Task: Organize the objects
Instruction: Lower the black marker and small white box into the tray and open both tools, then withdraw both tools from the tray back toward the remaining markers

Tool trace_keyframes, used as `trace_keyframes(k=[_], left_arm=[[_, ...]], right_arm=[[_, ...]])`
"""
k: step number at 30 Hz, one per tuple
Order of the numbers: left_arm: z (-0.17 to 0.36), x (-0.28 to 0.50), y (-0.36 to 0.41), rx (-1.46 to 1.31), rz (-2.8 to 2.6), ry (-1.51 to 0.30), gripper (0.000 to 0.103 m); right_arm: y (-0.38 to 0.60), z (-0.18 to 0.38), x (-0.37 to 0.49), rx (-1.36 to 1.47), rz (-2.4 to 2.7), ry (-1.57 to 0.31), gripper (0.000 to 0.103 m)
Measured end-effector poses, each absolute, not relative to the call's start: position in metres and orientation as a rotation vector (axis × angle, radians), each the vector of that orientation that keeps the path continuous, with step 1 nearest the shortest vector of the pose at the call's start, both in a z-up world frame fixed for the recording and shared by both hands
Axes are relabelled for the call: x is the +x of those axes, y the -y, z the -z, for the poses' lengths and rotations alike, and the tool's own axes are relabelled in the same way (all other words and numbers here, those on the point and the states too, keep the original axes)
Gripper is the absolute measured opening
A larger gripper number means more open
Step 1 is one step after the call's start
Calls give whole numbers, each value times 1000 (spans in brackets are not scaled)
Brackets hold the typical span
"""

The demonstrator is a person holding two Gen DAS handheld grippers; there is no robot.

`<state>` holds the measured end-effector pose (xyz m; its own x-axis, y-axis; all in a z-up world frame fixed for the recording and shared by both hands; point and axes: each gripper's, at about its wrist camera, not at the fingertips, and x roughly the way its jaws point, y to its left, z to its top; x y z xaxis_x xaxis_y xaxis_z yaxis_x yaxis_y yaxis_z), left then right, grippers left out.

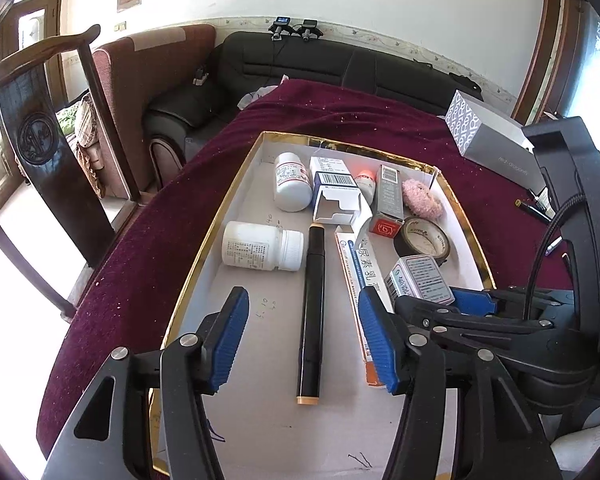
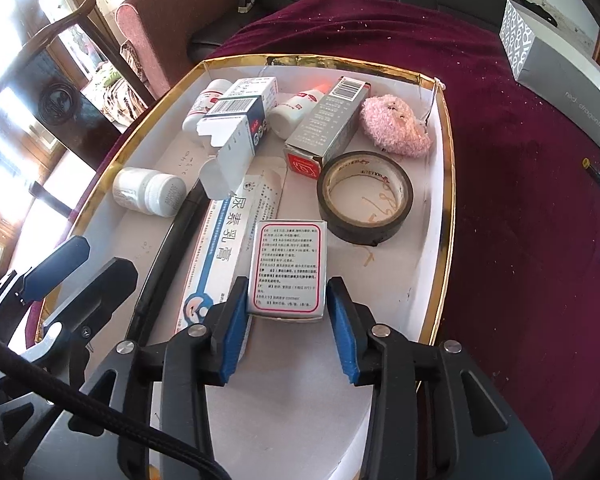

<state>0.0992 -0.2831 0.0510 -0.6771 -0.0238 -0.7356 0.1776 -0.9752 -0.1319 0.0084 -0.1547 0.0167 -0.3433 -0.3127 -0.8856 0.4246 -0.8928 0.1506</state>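
Observation:
A white cardboard tray with a gold rim (image 1: 204,240) lies on a dark red cloth and holds the objects. A black marker (image 1: 312,312) lies flat in the tray. My left gripper (image 1: 303,298) hangs open above it, with a finger on either side and neither pad touching it. My right gripper (image 2: 288,282) is shut on a small silver box (image 2: 287,276), its blue pads against both long sides. The box leans on a long white ointment box (image 2: 228,248).
Also in the tray are two white bottles (image 1: 260,246) (image 1: 292,182), an open blue carton (image 1: 336,196), a grey carton (image 2: 328,124), a tape roll (image 2: 364,234) and a pink scrunchie (image 2: 396,126). A grey tissue box (image 2: 560,68) and pens (image 1: 534,206) lie on the cloth to the right. A wooden chair (image 1: 52,160) stands to the left.

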Motion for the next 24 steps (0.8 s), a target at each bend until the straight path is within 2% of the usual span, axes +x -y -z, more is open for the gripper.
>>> trace_keyframes(k=[5, 13, 16, 20, 24], left_arm=[[-57, 104, 285, 1190, 2762, -310, 57], [-67, 113, 280, 1169, 2765, -297, 60], [-72, 116, 271, 1164, 2779, -283, 60], [-81, 119, 255, 1150, 2816, -258, 60], [-89, 121, 234, 1147, 2856, -208, 60]], right_arm=[[153, -25, 14, 1423, 2264, -133, 37], [141, -41, 24, 1364, 2279, -92, 45], [129, -48, 28, 1343, 2292, -63, 45], [107, -55, 34, 1316, 2325, -7, 52], [83, -57, 35, 1311, 2354, 50, 52]])
